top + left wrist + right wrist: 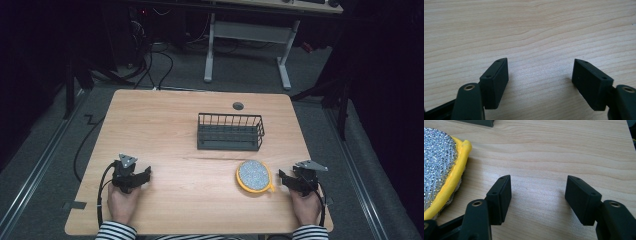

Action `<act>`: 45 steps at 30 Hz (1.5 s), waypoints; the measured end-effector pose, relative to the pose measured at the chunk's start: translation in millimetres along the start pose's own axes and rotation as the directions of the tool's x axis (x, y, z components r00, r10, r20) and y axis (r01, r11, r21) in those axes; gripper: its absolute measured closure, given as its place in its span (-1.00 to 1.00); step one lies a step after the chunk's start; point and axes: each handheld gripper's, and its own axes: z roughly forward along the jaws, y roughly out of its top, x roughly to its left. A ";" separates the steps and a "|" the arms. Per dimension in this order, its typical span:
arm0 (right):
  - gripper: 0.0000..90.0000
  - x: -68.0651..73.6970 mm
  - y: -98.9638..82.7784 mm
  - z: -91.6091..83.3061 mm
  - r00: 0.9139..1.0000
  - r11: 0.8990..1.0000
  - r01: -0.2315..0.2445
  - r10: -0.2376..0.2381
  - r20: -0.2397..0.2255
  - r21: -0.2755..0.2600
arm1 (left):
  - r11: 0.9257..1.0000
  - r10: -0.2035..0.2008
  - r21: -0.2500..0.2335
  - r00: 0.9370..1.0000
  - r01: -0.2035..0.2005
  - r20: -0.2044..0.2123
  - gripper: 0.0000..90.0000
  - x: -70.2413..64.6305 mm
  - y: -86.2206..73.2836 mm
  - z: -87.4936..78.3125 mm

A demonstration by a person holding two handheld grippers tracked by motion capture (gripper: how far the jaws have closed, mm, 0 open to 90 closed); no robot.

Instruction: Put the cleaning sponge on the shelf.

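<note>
A round scrub pad (254, 175) with a silver glittery face and a yellow rim lies on the wooden table (175, 130), front right of centre. Behind it stands a black wire basket (230, 131). My right gripper (285, 179) rests on the table just right of the pad, jaws open and nothing between them. In the right gripper view the pad (441, 167) lies left of my open gripper (539, 192). My left gripper (145, 175) sits at the front left, held by a hand, open over bare wood (540, 72).
A grey cable hole (238, 106) sits near the table's far edge. Beyond the table stand a white desk frame (247, 45) and cables on the floor. Striped sleeves (116, 231) enter at the bottom edge.
</note>
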 end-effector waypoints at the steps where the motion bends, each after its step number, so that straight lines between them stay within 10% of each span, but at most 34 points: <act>1: -0.15 0.0 0.0 0.0 1.000 1.000 0.000 0.000 0.000 0.000 | 1.000 0.000 0.000 1.000 0.000 0.001 -0.34 0.0 0.0 0.1; 28: -0.17 0.5 -0.1 -0.2 1.000 1.000 -0.003 0.003 -0.001 0.002 | 0.997 -0.072 0.036 0.995 0.069 0.074 -0.20 8.9 6.4 -3.9; 45: -0.18 0.6 -0.3 -0.3 1.000 1.000 -0.001 0.001 -0.003 0.002 | 0.999 -0.039 -0.002 0.984 0.040 0.172 -0.17 -0.4 45.3 -19.2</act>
